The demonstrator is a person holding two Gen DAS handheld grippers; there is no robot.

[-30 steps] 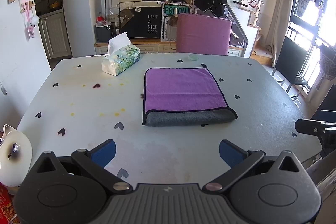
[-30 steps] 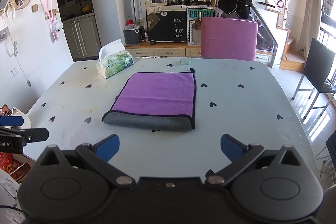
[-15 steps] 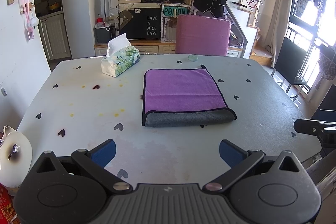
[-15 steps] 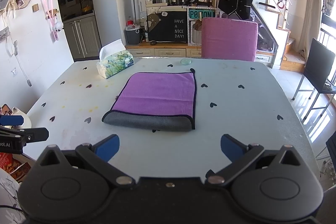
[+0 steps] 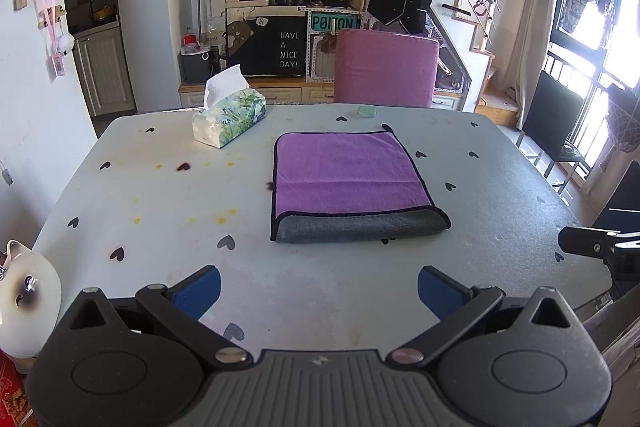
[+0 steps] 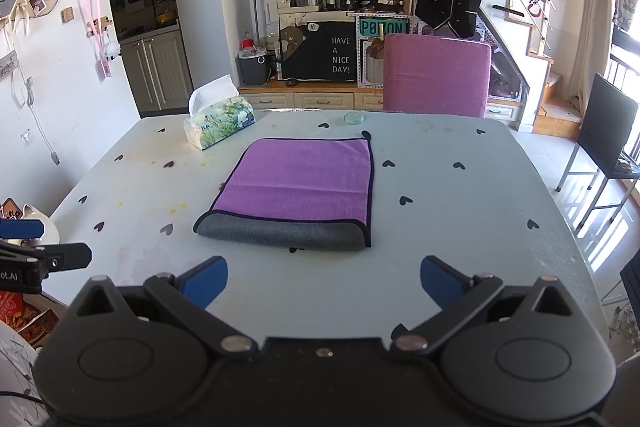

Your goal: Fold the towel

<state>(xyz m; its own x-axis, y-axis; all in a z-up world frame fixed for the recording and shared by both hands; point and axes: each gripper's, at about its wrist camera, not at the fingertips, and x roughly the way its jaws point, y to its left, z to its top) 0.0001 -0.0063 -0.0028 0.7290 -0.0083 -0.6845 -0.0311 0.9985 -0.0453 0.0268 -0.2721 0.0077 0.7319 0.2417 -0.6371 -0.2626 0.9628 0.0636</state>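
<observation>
A purple towel point(image 5: 344, 175) with a grey underside lies folded on the white table point(image 5: 160, 195), its grey fold edge toward me. It also shows in the right wrist view point(image 6: 296, 183). My left gripper point(image 5: 319, 287) is open and empty, held above the table's near edge, short of the towel. My right gripper point(image 6: 323, 281) is open and empty, also near the front edge, short of the towel. The right gripper's tip shows at the right edge of the left wrist view point(image 5: 592, 247).
A tissue box point(image 5: 228, 117) stands at the back left of the table. A small green round lid point(image 5: 366, 111) lies behind the towel. A pink chair point(image 5: 386, 67) stands at the far side. A white object point(image 5: 24, 307) sits at the near left edge.
Both views have barely shifted; the towel lies the same and both grippers stay open.
</observation>
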